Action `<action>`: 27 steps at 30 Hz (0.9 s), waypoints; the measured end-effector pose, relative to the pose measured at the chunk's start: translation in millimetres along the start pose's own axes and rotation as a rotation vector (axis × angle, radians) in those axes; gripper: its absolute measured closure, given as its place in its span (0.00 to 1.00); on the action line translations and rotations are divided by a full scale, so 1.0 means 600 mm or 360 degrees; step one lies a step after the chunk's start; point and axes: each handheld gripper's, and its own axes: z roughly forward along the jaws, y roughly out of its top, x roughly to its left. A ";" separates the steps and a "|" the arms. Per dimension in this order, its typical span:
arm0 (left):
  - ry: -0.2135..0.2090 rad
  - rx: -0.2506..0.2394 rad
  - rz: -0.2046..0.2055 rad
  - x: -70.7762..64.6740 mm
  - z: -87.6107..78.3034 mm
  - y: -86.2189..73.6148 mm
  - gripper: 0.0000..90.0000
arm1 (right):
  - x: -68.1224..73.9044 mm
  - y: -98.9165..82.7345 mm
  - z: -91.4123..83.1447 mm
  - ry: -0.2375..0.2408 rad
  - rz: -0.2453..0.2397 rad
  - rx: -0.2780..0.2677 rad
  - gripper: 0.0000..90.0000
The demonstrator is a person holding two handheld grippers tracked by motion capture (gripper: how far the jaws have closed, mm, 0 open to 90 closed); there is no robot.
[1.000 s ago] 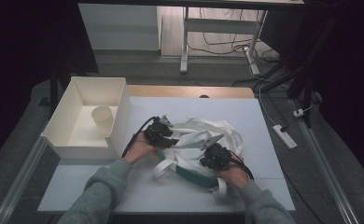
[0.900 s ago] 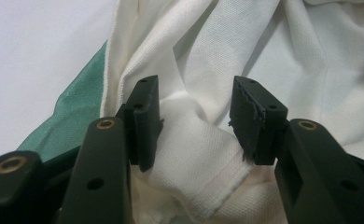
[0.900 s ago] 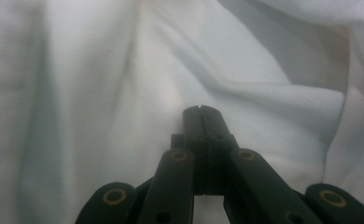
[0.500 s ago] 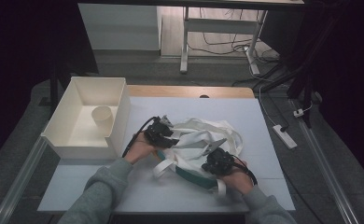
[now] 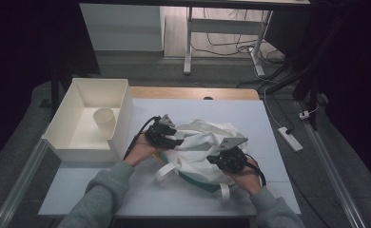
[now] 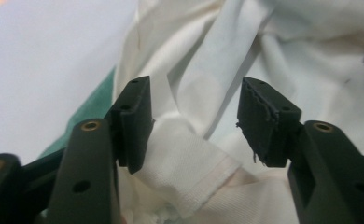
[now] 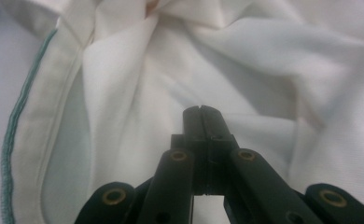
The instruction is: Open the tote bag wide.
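A crumpled white cloth bag [image 5: 200, 142] with green trim and loose white straps lies in the middle of the table. My left gripper [image 5: 176, 139] is at the bag's left edge. In the left gripper view it [image 6: 196, 95] stands open, and a folded white strap [image 6: 185, 158] lies between the jaws. My right gripper [image 5: 217, 157] rests on the bag's near right part, a grey plate on top of it. The right gripper view has it [image 7: 202, 112] shut just over the white fabric [image 7: 245, 60], with no cloth seen between the jaws. A green seam [image 7: 17, 121] runs down the left.
An open white box [image 5: 122, 114] stands at the table's left with a paper cup [image 5: 103, 121] inside. A bare wooden strip [image 5: 193, 92] runs along the table's far edge. On the floor to the right lies a power strip [image 5: 289, 138]. Bare table surface surrounds the bag.
The bag looks more bunched up between the two grippers than a second ago. My right gripper has shifted slightly to the right. The left one has barely moved.
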 end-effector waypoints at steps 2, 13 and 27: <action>0.0010 -0.0038 -0.0009 -0.001 -0.013 0.003 0.46 | -0.006 -0.003 -0.005 0.0005 0.0028 -0.0046 0.96; 0.0019 -0.0165 -0.0092 0.008 -0.067 0.006 0.38 | -0.016 -0.013 -0.009 -0.0037 0.0052 -0.0157 0.63; 0.0028 -0.0262 -0.0108 0.006 -0.122 0.010 0.35 | -0.020 -0.028 -0.022 -0.0062 0.0078 -0.0248 0.59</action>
